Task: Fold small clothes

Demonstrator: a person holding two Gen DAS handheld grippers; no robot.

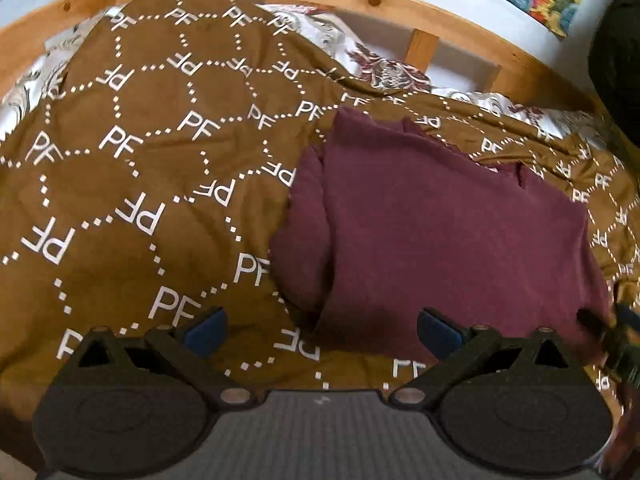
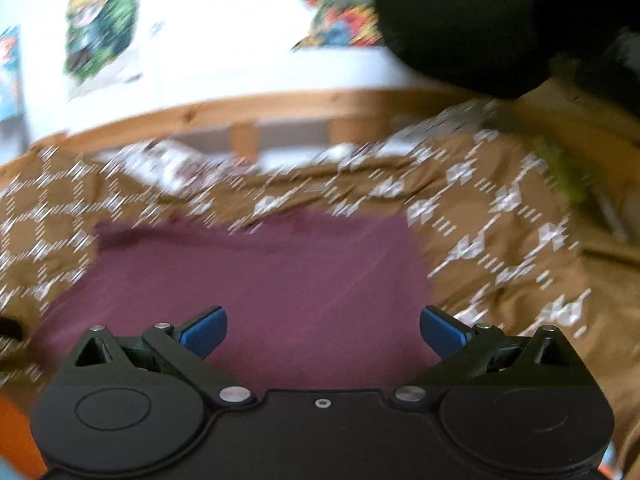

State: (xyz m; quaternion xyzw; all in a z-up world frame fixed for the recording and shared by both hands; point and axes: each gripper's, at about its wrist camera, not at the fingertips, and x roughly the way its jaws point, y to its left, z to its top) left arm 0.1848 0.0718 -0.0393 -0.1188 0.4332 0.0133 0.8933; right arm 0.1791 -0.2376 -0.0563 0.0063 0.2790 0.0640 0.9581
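Observation:
A maroon garment [image 1: 440,232] lies folded on a brown bedspread [image 1: 120,184] printed with white "PF" letters. Its left edge is tucked under in a thick fold. My left gripper [image 1: 322,334] is open and empty, hovering just above the garment's near left corner. In the right wrist view, which is motion-blurred, the same maroon garment [image 2: 264,280] lies flat under my right gripper [image 2: 324,334], which is open and empty above its near edge. The right gripper also shows as a dark blur in the left wrist view [image 1: 612,340] at the garment's right corner.
A wooden bed rail [image 1: 440,20] runs along the far side, with a white wall and colourful posters [image 2: 100,24] behind it. A floral sheet [image 1: 384,68] shows beyond the bedspread. A black object [image 2: 480,20] sits at the upper right.

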